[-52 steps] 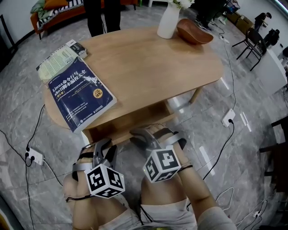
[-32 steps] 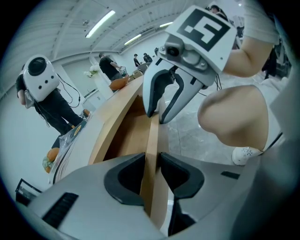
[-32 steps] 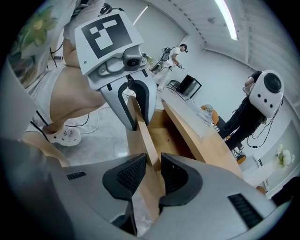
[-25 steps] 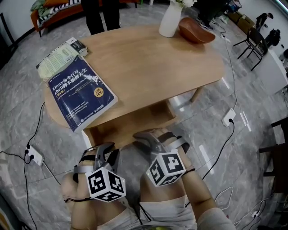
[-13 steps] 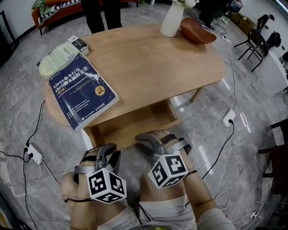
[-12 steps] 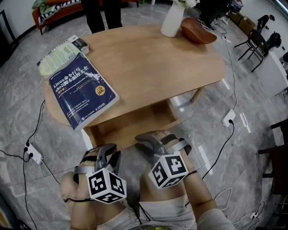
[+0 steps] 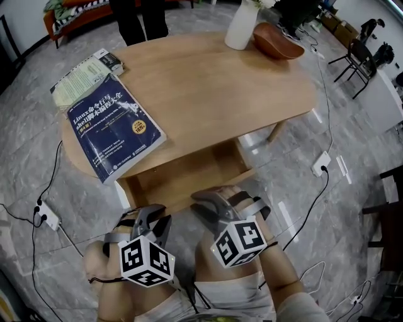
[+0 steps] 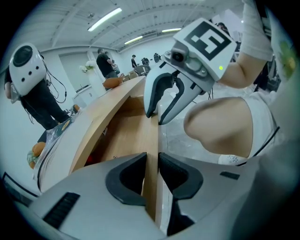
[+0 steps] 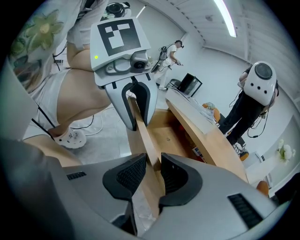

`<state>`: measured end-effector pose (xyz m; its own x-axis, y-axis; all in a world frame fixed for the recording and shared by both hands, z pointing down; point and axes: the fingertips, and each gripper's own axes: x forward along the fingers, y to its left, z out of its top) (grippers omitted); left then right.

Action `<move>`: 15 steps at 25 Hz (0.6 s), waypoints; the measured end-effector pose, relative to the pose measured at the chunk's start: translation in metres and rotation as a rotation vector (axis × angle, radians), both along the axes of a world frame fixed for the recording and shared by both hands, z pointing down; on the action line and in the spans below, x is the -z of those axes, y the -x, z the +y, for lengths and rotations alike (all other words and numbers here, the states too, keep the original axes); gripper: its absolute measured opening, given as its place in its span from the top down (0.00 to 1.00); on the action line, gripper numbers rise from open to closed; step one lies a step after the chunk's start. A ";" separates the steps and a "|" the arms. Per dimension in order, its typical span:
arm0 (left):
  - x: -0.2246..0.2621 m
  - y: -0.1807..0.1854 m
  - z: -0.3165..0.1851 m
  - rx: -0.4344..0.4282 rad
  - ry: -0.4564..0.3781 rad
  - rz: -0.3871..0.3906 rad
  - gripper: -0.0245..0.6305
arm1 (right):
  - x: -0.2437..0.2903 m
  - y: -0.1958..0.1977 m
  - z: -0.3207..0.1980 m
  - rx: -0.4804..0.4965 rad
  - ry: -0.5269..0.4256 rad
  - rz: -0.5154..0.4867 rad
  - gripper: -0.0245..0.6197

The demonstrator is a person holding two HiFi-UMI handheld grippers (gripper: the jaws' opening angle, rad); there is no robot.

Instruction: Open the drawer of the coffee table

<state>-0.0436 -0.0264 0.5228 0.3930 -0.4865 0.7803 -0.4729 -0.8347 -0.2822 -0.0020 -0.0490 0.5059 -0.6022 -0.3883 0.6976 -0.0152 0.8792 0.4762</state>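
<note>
Drawer (image 7: 182, 171): pulled part-way out below the coffee table's (image 7: 208, 88) near edge, tray showing.
Left gripper (image 8: 151, 165): jaws have just been closing, now pinching the drawer front (image 8: 151, 136) toward its left end.
Right gripper (image 9: 153, 172): clamped on the same front board, further right.
Blue book (image 7: 113, 129): overhangs the table's near-left edge.
Vase (image 7: 241, 28), bowl (image 7: 274, 43): far-right corner of the table.

— How much of the drawer (image 7: 189, 173) shows from the head view?
— Only its front part; the back lies hidden under the table top (image 7: 208, 88).
— And the vase (image 7: 241, 28)?
— Cut off by the upper edge, like the standing person (image 7: 135, 19), of whom only legs show.
— Anything inside the drawer?
— A small speck (image 9: 168, 138) on its floor, in the right gripper view, too small to name.
</note>
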 end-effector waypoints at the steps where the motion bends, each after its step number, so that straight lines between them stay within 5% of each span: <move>1: 0.000 0.000 0.001 -0.004 0.001 -0.002 0.82 | 0.000 0.000 0.001 -0.001 0.003 -0.001 0.80; 15: -0.002 -0.005 0.009 -0.039 0.037 0.007 0.83 | -0.001 -0.005 0.009 -0.003 0.025 -0.006 0.80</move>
